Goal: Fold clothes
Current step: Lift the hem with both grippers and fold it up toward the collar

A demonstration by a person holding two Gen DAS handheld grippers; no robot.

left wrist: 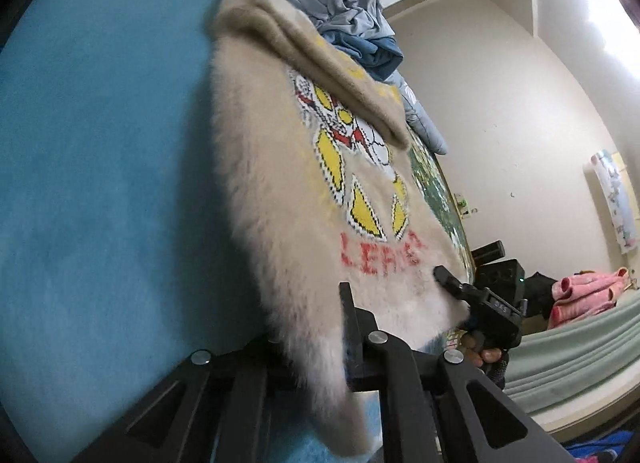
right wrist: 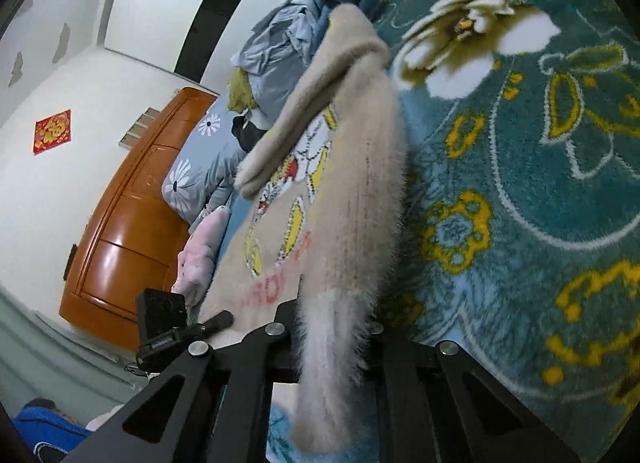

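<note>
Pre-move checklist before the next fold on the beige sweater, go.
1. Left gripper shut on the fuzzy beige sweater, hem edge: ok.
2. Right gripper shut on the sweater's other hem corner: ok.
3. Sleeve already folded across the printed front: ok.
4. Hem pulled flat between the two grippers: cannot tell, fur hides the edge.
5. Far end clear of the pile of grey-blue clothes: not ok, collar end lies right against it.
6. Blue bedspread beside the sweater free for laying down: ok.
</note>
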